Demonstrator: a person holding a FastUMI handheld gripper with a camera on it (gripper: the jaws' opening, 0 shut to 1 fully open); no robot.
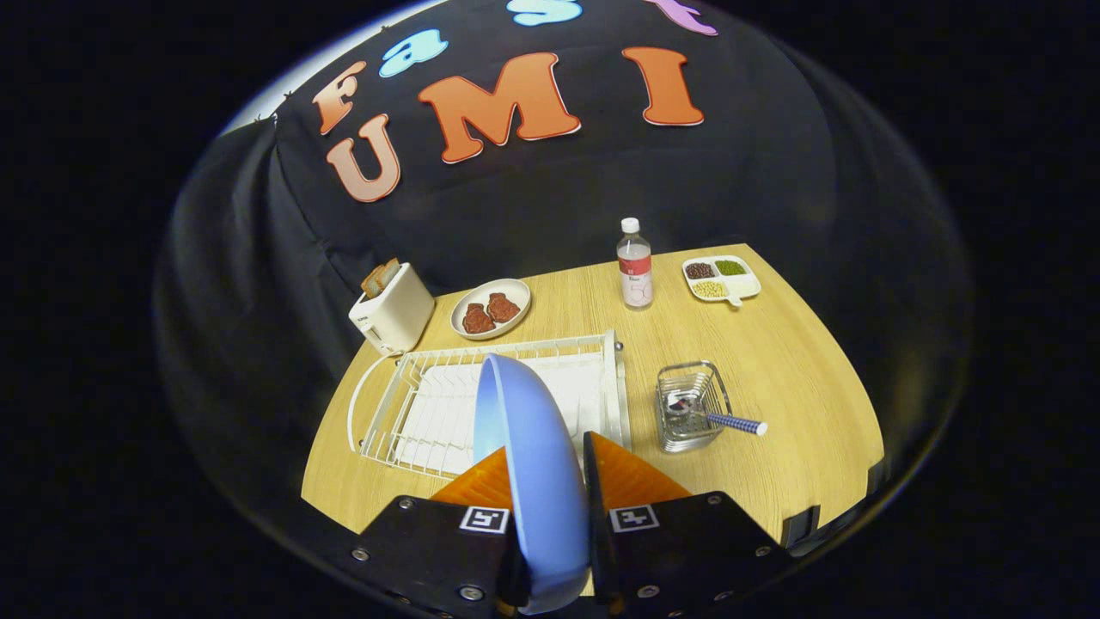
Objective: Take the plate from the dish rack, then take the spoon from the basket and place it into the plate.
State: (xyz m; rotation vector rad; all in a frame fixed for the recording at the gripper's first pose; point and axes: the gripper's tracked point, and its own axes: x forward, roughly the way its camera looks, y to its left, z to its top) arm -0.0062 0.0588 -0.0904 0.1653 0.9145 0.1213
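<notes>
A light blue plate [526, 456] stands on edge between my fingers, and my gripper [543, 460] is shut on its rim. The plate is lifted above the white wire dish rack [430, 404], which lies just beyond the fingers on the wooden table [799, 370]. To the right of the rack stands a small wire basket [687, 408]. A spoon [718, 418] lies in it, bowl down inside and its blue patterned handle sticking out over the right rim.
Behind the rack are a white toaster [393, 311] with bread slices, a plate of brown cookies [491, 309], a water bottle [634, 265] and a divided dish of beans [722, 278]. Bare tabletop lies right of the basket.
</notes>
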